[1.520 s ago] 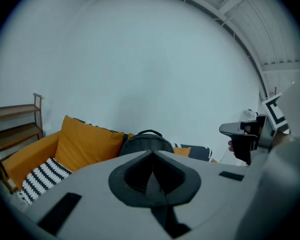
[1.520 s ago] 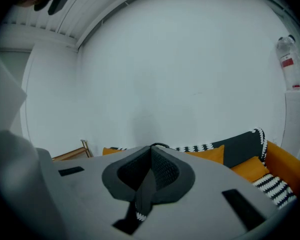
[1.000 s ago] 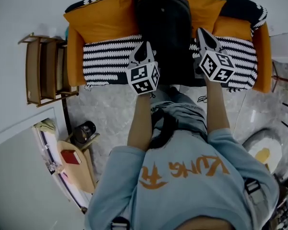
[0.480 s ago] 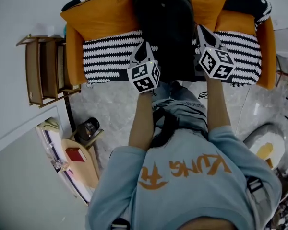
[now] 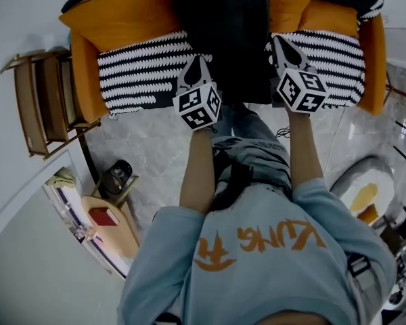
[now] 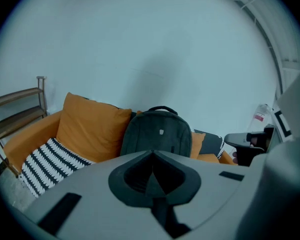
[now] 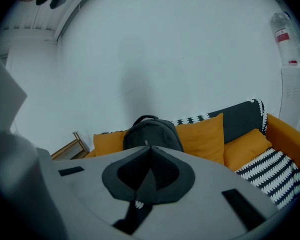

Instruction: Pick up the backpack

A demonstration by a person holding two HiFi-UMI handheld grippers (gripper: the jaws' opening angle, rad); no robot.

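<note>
**Backpack upright mid-sofa; both tongs shut, empty, short of it**

Backpack [image 5: 223, 36]: dark grey, near black, soft cloth, rounded dome top. 1 carry handle [image 6: 162, 108] arches over the crown. 1 small pale badge [image 6: 161, 132] sits centre on the front panel, its print too small to read. A curved seam follows the dome outline. The pack stands upright in the middle of the sofa [image 5: 373, 66] seat. Its back is against the cushions and its base is on the black-and-white striped cover [image 5: 139, 73].

Surroundings: the sofa is orange. A large orange cushion [image 6: 92, 129] is on the pack's left. A tall orange cushion [image 7: 202, 136] and a smaller orange cushion [image 7: 247, 146] are on its right. The nearer cushions sit close against its sides. A dark throw [image 7: 240, 113] with white trim runs along the sofa back. A wooden rack [image 5: 37, 107] stands just beside the sofa's left arm. Pale marble-look floor [image 5: 149, 154] in front, plain light wall [image 6: 150, 44] behind.

Left tongs [image 5: 197, 61]: jaws pressed together with nothing between them. The tip is at the pack's lower left edge in the head view.

Right tongs [image 5: 279, 41]: likewise closed and empty, tip at the pack's lower right edge.

Each gripper view shows the pack ahead of the closed tip, so the tongs are probably apart from it. The head view cannot settle contact.

Person [image 5: 257, 249]: light blue sweatshirt, facing the sofa, 1 arm out to each tongs.
</note>
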